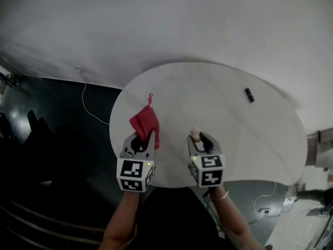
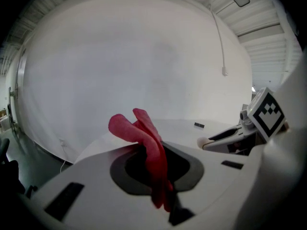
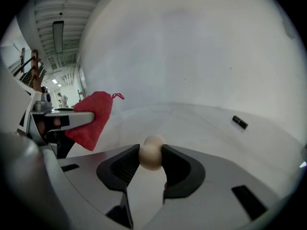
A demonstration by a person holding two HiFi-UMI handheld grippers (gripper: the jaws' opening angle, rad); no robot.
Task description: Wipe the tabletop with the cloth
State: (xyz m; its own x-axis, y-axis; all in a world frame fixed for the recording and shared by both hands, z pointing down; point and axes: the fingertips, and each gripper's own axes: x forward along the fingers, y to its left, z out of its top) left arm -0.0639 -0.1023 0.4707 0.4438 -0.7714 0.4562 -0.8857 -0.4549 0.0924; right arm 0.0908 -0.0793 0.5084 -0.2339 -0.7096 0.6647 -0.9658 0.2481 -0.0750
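My left tool (image 1: 144,137) clenched on red cloth (image 1: 145,122): soft, fuzzy fabric, bunched into folds, thin loop at top corner. Cloth hangs over near-left edge of desk (image 1: 218,113); can't tell if lower tip touches. My right tool (image 1: 200,137), just beside left one over near edge, pinching cream ball (image 3: 151,155) between dark pads; ball small, smooth, matte, rounded. Desk top round, white, smooth, faintly veined. Black oblong piece (image 1: 250,95) lies flat toward far-right edge.

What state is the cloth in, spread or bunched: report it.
Bunched. The red cloth hangs in crumpled folds, pinched between the shut jaws of the left gripper, not laid flat.
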